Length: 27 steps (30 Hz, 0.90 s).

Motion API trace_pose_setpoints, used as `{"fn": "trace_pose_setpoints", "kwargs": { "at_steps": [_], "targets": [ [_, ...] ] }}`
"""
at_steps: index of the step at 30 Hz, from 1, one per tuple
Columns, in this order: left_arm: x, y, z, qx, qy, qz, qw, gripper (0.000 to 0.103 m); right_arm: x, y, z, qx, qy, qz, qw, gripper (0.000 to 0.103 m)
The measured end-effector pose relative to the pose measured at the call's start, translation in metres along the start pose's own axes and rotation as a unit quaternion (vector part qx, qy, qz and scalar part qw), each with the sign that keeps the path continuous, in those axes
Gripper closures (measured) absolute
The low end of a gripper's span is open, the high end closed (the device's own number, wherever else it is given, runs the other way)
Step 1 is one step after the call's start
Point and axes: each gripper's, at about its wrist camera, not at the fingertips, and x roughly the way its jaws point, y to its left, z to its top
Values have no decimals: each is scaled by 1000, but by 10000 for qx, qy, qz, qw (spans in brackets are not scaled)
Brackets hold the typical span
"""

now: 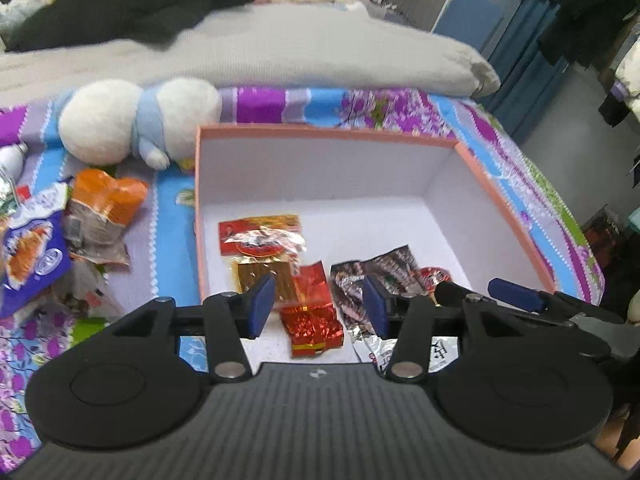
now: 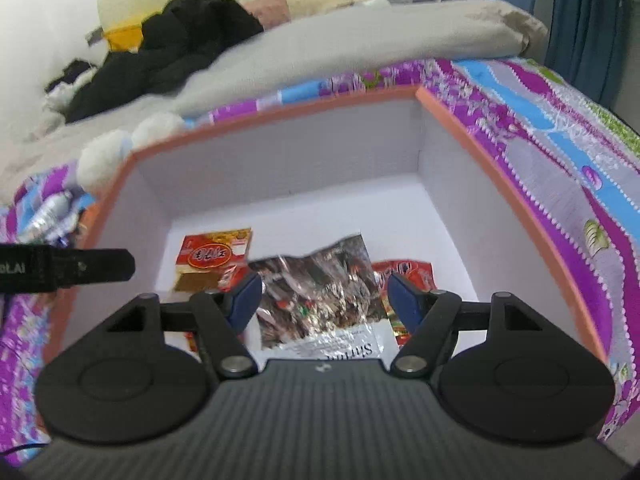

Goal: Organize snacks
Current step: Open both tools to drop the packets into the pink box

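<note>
Both grippers, left (image 1: 320,304) and right (image 2: 322,300), hover wide open and empty above the pink-rimmed white cardboard box (image 1: 320,133), where foil snack packets (image 1: 312,312) lie near its front wall. Next, probably fetch the orange wrapped snack (image 1: 106,208) on the bedspread beside the box's left wall.

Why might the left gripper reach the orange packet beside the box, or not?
Probably yes: the orange packet lies uncovered on the bedspread outside the box, and the left gripper is open and empty.

Bed (image 1: 400,112) with purple floral sheet, grey blanket (image 1: 280,56) across it, blue curtain (image 2: 580,20) at right, grey floor (image 1: 568,128)
</note>
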Motion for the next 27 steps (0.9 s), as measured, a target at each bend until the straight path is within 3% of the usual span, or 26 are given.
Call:
{"fn": "trace_pose_setpoints", "kwargs": {
  "at_steps": [11, 20, 27],
  "targets": [
    [-113, 8, -10, 128, -780, -66, 9968, 48, -88, 29, 6, 66, -903, 282, 9955, 32],
    [-208, 19, -40, 389, -1403, -125, 9893, 47, -152, 68, -16, 139, -1467, 413, 9882, 32],
    [-260, 40, -71, 386, -1636, -28, 9858, 39, -186, 100, -42, 29, -1657, 617, 9842, 32]
  ]
}}
